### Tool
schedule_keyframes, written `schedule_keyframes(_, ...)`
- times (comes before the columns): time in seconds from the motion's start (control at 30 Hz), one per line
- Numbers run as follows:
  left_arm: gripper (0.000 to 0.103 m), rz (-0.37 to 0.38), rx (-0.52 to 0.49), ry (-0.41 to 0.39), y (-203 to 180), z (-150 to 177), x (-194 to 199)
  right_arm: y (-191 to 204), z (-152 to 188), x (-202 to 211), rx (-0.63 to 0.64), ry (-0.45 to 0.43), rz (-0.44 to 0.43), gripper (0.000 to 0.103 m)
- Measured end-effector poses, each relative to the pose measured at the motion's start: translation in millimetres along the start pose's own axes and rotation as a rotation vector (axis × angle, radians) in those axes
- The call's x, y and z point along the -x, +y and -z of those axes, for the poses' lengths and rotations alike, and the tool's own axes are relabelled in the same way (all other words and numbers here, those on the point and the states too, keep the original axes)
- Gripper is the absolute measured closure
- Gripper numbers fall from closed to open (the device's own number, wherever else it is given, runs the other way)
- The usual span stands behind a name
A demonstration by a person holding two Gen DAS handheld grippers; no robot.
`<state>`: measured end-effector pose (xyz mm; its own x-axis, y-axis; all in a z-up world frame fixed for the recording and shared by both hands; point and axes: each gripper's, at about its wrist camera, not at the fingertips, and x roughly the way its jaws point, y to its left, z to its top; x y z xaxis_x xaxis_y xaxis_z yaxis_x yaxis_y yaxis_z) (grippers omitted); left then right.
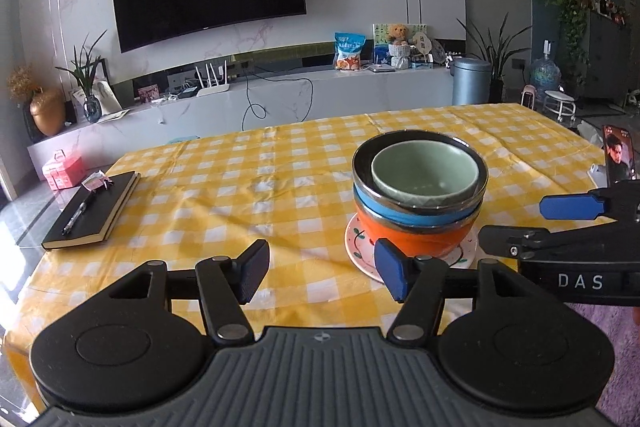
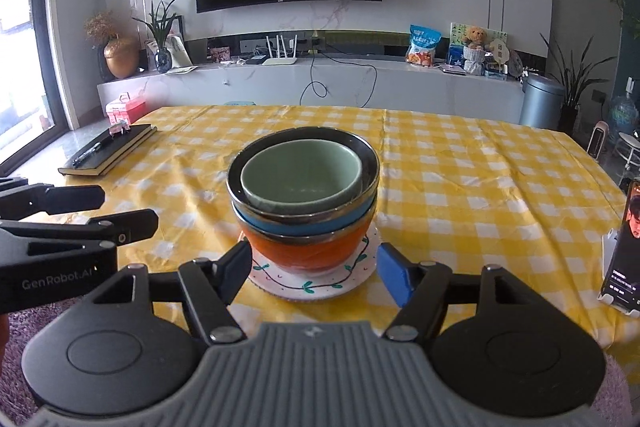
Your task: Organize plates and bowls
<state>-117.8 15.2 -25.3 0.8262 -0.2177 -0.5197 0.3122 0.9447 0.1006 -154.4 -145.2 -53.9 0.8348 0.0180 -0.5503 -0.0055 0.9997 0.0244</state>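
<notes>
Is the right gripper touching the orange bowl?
Apart. The right wrist view shows the right gripper open, plate rim visible between each finger and the orange bowl.

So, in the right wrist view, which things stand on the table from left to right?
Black notebook with a pen on it → stack of bowls on a plate → phone on a stand.

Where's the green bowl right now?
The green bowl sits on top of the stack, nested inside the blue bowl, which sits in the orange bowl on the plate. In the right wrist view the stack is centred just beyond the open jaws.
</notes>
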Motion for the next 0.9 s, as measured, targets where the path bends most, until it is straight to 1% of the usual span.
schedule_keyframes(0.13, 0.030, -0.014, 0.016, 0.030, 0, 8, -5, 2, 13, 4, -0.002, -0.018, 0.026, 0.034)
schedule_keyframes(0.2, 0.030, -0.017, 0.020, 0.036, 1, 13, -7, 3, 19, 6, -0.007, -0.032, 0.018, 0.034)
schedule_keyframes(0.23, 0.029, -0.027, 0.024, 0.040, 0, 15, -8, 2, 21, 8, -0.007, -0.044, 0.015, 0.034)
schedule_keyframes(0.3, 0.022, -0.040, 0.031, 0.051, 0, 21, -10, 2, 27, 9, -0.002, -0.066, 0.017, 0.034)
schedule_keyframes(0.37, 0.020, -0.038, 0.026, 0.061, -2, 25, -13, -1, 30, 8, -0.006, -0.073, 0.011, 0.034)
schedule_keyframes(0.43, 0.019, -0.030, 0.010, 0.055, -6, 29, -12, -1, 32, 7, -0.011, -0.071, 0.000, 0.034)
schedule_keyframes(0.5, 0.016, -0.039, -0.015, 0.058, -10, 30, -13, -1, 34, 3, -0.003, -0.061, -0.002, 0.034)
schedule_keyframes(0.7, 0.016, -0.059, -0.046, 0.064, -16, 32, -12, -4, 39, -2, -0.008, -0.042, -0.009, 0.034)
schedule_keyframes(0.9, 0.015, -0.064, -0.047, 0.061, -14, 32, -12, -4, 40, -1, -0.018, -0.038, -0.004, 0.034)
